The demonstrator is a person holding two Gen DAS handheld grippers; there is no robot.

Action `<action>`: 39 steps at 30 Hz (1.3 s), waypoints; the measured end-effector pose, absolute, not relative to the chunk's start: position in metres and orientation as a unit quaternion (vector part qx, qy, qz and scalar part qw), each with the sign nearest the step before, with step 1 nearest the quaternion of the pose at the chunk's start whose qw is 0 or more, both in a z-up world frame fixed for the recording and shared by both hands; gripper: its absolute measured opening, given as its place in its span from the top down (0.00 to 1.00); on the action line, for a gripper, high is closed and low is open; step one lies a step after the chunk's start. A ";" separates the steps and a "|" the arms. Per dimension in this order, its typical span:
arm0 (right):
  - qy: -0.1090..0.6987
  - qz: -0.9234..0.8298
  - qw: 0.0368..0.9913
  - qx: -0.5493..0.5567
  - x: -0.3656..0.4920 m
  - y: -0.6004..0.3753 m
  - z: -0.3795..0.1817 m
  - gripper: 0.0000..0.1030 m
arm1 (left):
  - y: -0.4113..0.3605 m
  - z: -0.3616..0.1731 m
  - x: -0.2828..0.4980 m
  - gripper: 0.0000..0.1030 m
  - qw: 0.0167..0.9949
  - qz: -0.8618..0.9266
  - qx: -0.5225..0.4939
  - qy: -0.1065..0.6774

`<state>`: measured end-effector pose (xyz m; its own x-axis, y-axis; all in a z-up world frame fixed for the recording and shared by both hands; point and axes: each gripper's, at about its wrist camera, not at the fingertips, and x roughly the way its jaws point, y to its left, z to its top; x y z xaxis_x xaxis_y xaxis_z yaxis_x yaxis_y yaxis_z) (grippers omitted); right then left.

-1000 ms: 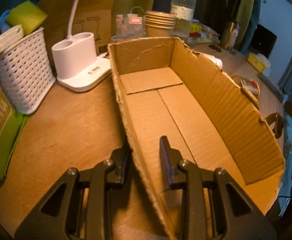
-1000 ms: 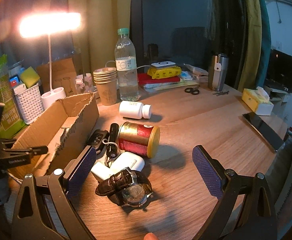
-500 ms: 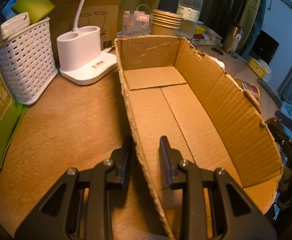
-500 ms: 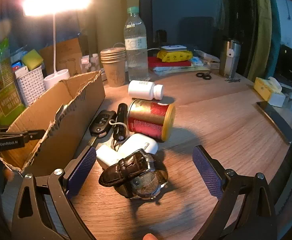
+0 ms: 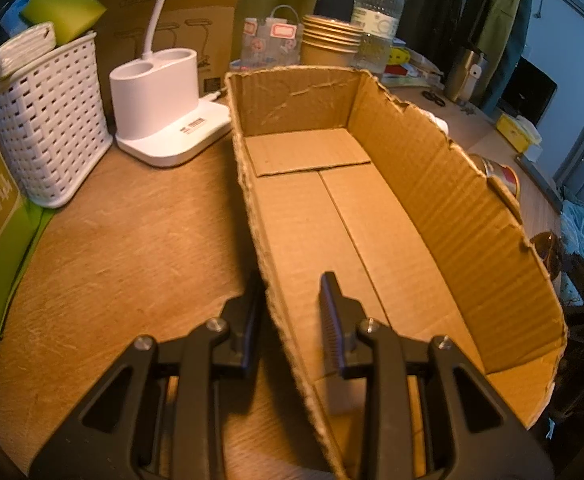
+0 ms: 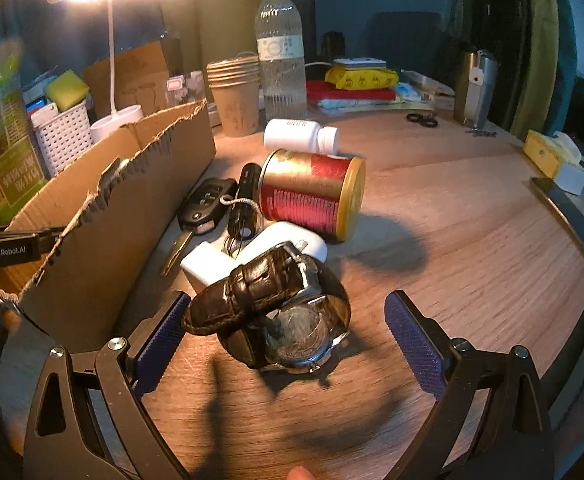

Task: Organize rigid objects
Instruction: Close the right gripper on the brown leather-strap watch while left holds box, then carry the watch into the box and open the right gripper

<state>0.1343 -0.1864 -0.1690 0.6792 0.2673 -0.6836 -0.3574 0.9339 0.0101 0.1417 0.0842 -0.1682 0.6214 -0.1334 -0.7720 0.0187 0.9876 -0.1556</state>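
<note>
My right gripper (image 6: 288, 344) gapes around the brown-strapped watch (image 6: 276, 312), my left gripper (image 5: 292, 312) straddles the box (image 5: 391, 216) wall, unclamped.

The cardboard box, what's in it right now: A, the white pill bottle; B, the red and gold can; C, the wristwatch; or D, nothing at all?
D: the cardboard box shows only its bare floor, while the wristwatch, can and pill bottle all lie outside it on the table.
</note>
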 end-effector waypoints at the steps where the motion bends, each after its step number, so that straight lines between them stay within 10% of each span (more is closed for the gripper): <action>1: 0.365 0.173 0.913 -0.064 0.135 -0.185 -0.170 0.04 | 0.084 -0.168 0.142 0.71 0.898 -0.043 -0.066 0.433; 6: 0.374 0.177 0.909 -0.059 0.138 -0.187 -0.175 0.05 | 0.084 -0.168 0.142 0.71 0.898 -0.043 -0.066 0.433; 16: 0.373 0.197 0.905 -0.056 0.137 -0.189 -0.174 0.40 | 0.084 -0.169 0.142 0.70 0.898 -0.043 -0.065 0.433; 39: 0.323 0.209 0.922 -0.052 0.119 -0.190 -0.136 0.43 | 0.084 -0.169 0.142 0.70 0.898 -0.043 -0.065 0.433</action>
